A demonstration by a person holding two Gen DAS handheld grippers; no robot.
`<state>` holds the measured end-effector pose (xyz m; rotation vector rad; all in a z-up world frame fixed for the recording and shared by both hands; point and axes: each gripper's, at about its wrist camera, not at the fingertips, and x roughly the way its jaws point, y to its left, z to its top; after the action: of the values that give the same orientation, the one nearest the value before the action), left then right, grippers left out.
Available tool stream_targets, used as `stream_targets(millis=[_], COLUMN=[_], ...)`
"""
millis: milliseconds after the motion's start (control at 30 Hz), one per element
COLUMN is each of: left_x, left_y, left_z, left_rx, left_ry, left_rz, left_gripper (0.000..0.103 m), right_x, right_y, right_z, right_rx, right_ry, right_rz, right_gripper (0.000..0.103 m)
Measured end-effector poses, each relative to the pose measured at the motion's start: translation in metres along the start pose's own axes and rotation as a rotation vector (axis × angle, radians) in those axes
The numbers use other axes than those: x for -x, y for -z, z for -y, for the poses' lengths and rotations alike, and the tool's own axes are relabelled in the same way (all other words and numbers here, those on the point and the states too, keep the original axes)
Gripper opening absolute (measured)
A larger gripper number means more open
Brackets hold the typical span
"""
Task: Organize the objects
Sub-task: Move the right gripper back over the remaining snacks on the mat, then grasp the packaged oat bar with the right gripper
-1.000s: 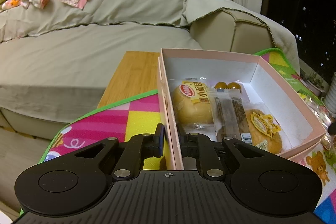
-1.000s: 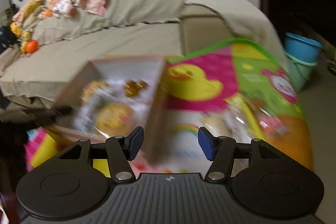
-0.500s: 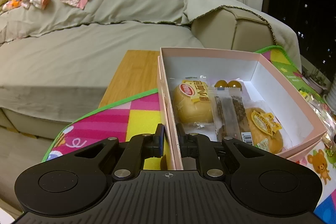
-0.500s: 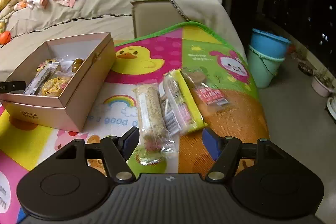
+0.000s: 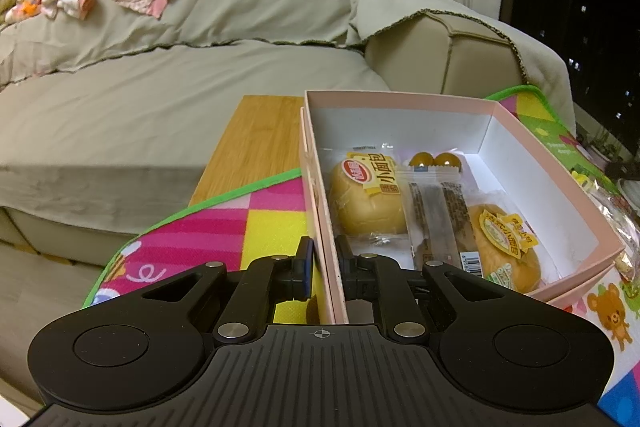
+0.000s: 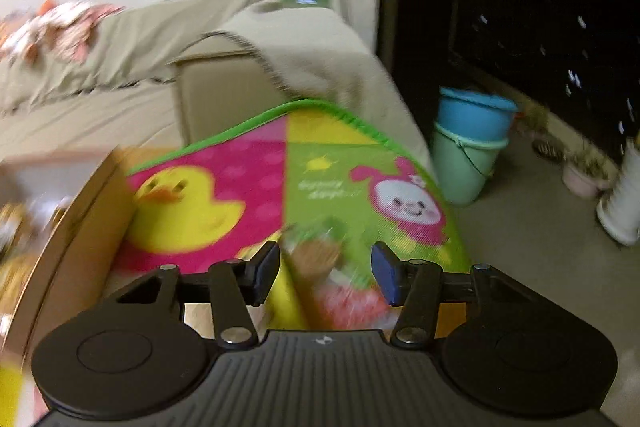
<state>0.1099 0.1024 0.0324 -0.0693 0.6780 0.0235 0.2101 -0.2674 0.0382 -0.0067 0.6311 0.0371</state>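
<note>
Open pink cardboard box [image 5: 496, 131] sat on the colourful cartoon play mat [image 5: 224, 227], which covered the wooden worktop [image 5: 256, 135] in front of the beige sofa [image 5: 160, 87]. Box contents: round bun in a clear wrapper with yellow-red label [image 5: 366, 195] at the left, dark snack bar in a clear sleeve [image 5: 438, 215] lying lengthwise in the middle, second wrapped bun with a yellow label [image 5: 502, 247] at the near right, two small brown round sweets [image 5: 436, 159] at the far end. Left claw [image 5: 325, 263] was pinched narrow on the box's near left wall, one finger outside, one inside. Right-wrist view was motion-blurred: right claw [image 6: 325, 273] stood wide, holding nothing, over a clear-wrapped snack packet with red and green print [image 6: 332, 267] lying on the mat, to the right of the box [image 6: 80, 227]. Packet detail was too smeared to read. Stacked blue and green plastic buckets [image 6: 468, 143] stood on the floor beyond the mat's far right edge.
</note>
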Motion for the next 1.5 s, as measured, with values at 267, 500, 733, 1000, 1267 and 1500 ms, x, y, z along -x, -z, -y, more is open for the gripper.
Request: stream_targets(millis=[267,500,733,1000,1267,1500], left_x=[0.0,0.001,0.0,0.0,0.0,0.0], left_y=[0.0,0.0,0.0,0.0,0.0,0.0], left_z=[0.0,0.0,0.001,0.001,0.001,0.001], left_rx=[0.0,0.0,-0.001,-0.002,-0.002,-0.001], left_ry=[0.0,0.0,-0.001,-0.002,-0.002,-0.001], left_rz=[0.0,0.001,0.0,-0.001,0.0,0.001], left_gripper=[0.013,0.013,0.013,0.013,0.013,0.013], right_x=[-0.043,0.01,0.07,0.103,0.071,0.053], right_y=[-0.008,0.028,0.062,0.049,0.043,0.049], right_z=[0.018,0.02,0.015,-0.02,-0.086,-0.093], right_rx=[-0.105,-0.053,0.029,0.136,0.264,0.291], right_ry=[-0.121,-0.176,-0.246,-0.24,-0.234,-0.219], right_rz=[-0.18,-0.212,-0.244,-0.102,-0.089,-0.159], right_gripper=[0.032,0.032,0.032,0.034,0.038,0.032])
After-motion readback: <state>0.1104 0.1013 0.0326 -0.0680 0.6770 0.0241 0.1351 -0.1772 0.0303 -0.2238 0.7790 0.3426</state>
